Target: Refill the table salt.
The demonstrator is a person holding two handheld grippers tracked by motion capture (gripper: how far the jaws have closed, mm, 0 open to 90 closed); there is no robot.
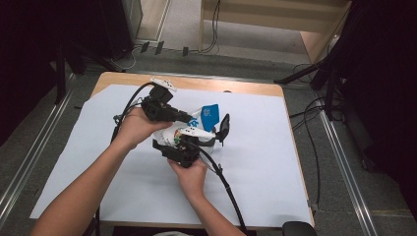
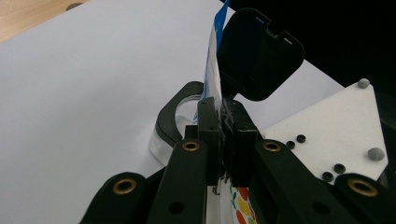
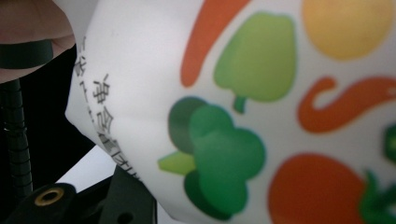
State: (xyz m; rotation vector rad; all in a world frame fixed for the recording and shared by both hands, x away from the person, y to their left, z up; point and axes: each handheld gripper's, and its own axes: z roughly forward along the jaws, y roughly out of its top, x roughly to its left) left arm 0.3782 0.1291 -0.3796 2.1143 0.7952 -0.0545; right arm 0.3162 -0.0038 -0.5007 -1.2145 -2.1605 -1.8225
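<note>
Showing printed vegetables and unreadable black characters, white pouch (image 3: pixel 261 93) gripped by left tongs (image 2: pixel 224 135) and right tongs (image 1: pixel 184 147).

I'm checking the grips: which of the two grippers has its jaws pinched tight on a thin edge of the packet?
The left gripper: its jaws meet on the packet's thin blue-and-white edge. The right gripper holds the packet's fuller, vegetable-printed body with jaws further apart.

Your right gripper (image 1: pixel 196 142) sat so close that the pouch (image 3: pixel 261 112) ran off three edges of its view, printed vegetables soft with blur and the side lettering unreadable. Your hands hid most of the pouch from above. In the left gripper view, the jaws covered the pouch's pinched edge, and the black lid (image 2: pixel 259 53) blocked what lay behind.
</note>
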